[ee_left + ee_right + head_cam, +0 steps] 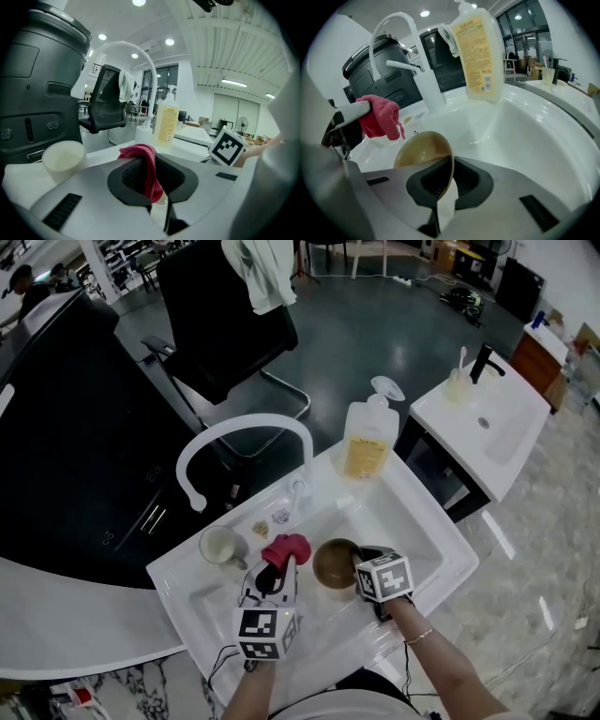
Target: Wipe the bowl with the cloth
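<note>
Over the sink (441,551): left gripper (150,180) clamps red cloth (139,153), right gripper (446,180) clamps bowl (421,150) rim. Bowl's near edge hidden.

Bright, even overhead lighting; fisheye distortion and dark corners in both gripper views.

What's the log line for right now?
left gripper: shut on red cloth | right gripper: shut on brown bowl | both over sink
</note>
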Action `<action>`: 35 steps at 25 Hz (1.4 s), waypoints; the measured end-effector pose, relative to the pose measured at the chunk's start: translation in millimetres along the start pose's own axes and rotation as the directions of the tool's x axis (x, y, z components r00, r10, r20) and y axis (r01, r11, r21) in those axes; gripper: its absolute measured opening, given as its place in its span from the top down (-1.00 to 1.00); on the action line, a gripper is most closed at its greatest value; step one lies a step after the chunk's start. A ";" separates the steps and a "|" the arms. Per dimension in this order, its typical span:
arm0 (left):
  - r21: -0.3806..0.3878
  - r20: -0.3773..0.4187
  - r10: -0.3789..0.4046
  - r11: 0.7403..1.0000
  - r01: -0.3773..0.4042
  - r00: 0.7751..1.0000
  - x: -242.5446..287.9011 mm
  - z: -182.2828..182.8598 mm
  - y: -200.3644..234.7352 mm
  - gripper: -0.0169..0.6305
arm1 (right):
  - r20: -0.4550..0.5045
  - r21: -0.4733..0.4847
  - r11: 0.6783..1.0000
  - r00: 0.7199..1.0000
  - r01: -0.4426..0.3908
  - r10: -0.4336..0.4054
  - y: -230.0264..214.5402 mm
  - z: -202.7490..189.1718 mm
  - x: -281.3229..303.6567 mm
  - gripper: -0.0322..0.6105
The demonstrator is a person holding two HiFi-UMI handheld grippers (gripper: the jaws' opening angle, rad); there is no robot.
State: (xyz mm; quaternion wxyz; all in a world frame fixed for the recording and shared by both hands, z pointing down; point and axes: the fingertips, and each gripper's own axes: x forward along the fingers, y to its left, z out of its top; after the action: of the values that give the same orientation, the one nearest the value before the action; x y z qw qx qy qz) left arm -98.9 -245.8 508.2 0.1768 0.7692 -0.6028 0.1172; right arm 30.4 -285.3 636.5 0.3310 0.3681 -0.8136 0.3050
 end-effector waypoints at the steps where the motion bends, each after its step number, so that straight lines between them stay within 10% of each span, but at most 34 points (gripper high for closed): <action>1: 0.008 0.009 0.000 1.000 0.000 1.000 -4.2 3.6 -0.3 0.80 | 0.018 -0.001 1.000 1.000 0.009 -0.009 1.5 2.0 -8.2 0.85; 25: 0.120 0.231 -0.127 0.988 0.101 0.965 -112.6 79.4 -45.1 0.80 | 0.297 0.034 0.971 0.925 0.237 -0.236 46.7 22.0 -163.5 0.85; 35: 0.232 0.210 -0.355 0.923 0.306 0.911 -146.7 88.2 -106.4 0.80 | 0.321 0.011 0.959 0.907 0.283 -0.271 80.1 19.0 -175.2 0.85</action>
State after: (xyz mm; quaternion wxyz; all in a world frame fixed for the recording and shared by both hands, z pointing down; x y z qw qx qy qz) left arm -34.8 -129.9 356.3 0.0419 0.8823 -0.4664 0.0466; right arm 49.7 -186.3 471.2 0.2414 0.5181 -0.8013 0.1767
